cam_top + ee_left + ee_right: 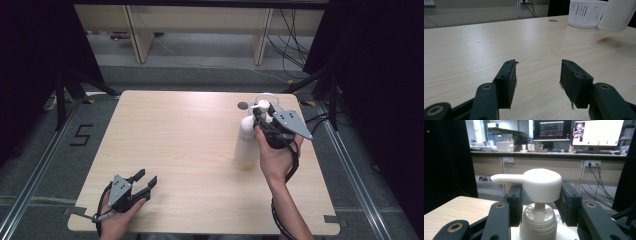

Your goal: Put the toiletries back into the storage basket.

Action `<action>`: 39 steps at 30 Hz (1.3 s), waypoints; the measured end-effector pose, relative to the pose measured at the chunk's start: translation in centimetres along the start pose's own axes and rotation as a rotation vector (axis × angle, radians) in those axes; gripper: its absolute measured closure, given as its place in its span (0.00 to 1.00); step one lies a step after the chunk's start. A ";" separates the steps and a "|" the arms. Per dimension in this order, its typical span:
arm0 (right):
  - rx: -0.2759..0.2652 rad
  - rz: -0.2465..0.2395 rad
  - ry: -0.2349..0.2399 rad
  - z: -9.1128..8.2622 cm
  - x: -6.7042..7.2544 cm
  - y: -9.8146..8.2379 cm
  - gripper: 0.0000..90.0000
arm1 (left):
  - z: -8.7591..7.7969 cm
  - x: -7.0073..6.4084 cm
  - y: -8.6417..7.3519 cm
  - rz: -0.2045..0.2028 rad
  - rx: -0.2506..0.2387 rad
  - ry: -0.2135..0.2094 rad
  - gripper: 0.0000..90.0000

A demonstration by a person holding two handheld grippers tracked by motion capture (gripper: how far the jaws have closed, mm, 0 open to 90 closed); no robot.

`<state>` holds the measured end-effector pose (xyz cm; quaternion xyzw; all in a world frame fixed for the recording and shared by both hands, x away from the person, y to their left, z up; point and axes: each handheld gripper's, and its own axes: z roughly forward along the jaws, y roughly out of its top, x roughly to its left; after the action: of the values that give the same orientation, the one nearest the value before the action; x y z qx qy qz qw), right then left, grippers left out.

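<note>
My right gripper (pixel 261 121) is shut on a white pump bottle (pixel 246 141) at the right side of the wooden table (pixel 175 150). In the right gripper view its jaws flank the bottle's neck, with the pump head (pixel 541 183) just above my right gripper (pixel 541 196). The left gripper view shows the bottle's base (pixel 617 15) hanging a little above the tabletop, with a shadow under it. At the table's front left corner my left gripper (pixel 145 181) rests open. Nothing is between the jaws of my left gripper (pixel 537 80).
A white slotted basket (pixel 586 13) stands on the table just behind the bottle, the same basket (pixel 272 100) near the far right edge. A small dark round spot (pixel 243 105) marks the tabletop beside it. Desks with monitors (pixel 552 130) stand beyond the table.
</note>
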<state>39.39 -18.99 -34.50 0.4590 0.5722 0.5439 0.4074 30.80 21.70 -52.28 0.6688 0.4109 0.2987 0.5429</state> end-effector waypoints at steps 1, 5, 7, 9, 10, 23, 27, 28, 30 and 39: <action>0.000 0.000 0.000 0.0 0.0 0.0 0.67 | 0.0 0.0 0.0 0.003 0.002 0.000 0.51; -0.002 -0.015 -0.013 -0.1 -0.5 0.1 0.67 | 0.0 0.0 0.0 0.005 0.004 0.000 0.51; -0.003 -0.010 -0.010 -0.1 -0.6 0.2 0.67 | 0.0 0.0 0.0 0.005 0.002 0.000 0.51; -0.008 -0.013 -0.019 -0.2 -0.8 0.3 0.67 | 0.0 0.0 0.0 0.001 0.002 0.000 0.51; -0.008 -0.013 -0.019 -0.2 -0.8 0.3 0.67 | 0.0 0.0 0.0 0.001 0.002 0.000 0.51; -0.030 -0.011 -0.058 -0.6 -2.3 0.4 0.67 | 0.0 0.0 0.0 0.005 0.003 0.000 0.51; -0.031 -0.009 -0.067 -0.8 -2.8 0.5 0.67 | 0.0 0.0 0.0 0.006 0.004 0.001 0.51; -0.029 -0.001 -0.071 -0.8 -2.8 0.5 0.67 | 0.0 0.0 0.0 0.005 0.003 0.001 0.51; -0.036 -0.014 -0.075 -0.8 -3.0 0.6 0.67 | 0.0 0.0 0.0 0.003 0.002 0.001 0.51; -0.047 -0.002 -0.101 -1.1 -3.9 1.0 0.67 | 0.0 0.0 0.0 0.004 0.002 0.001 0.51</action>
<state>39.38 -23.00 -33.57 0.4758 0.5385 0.5329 0.4468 30.78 21.70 -52.27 0.6700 0.4101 0.2997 0.5414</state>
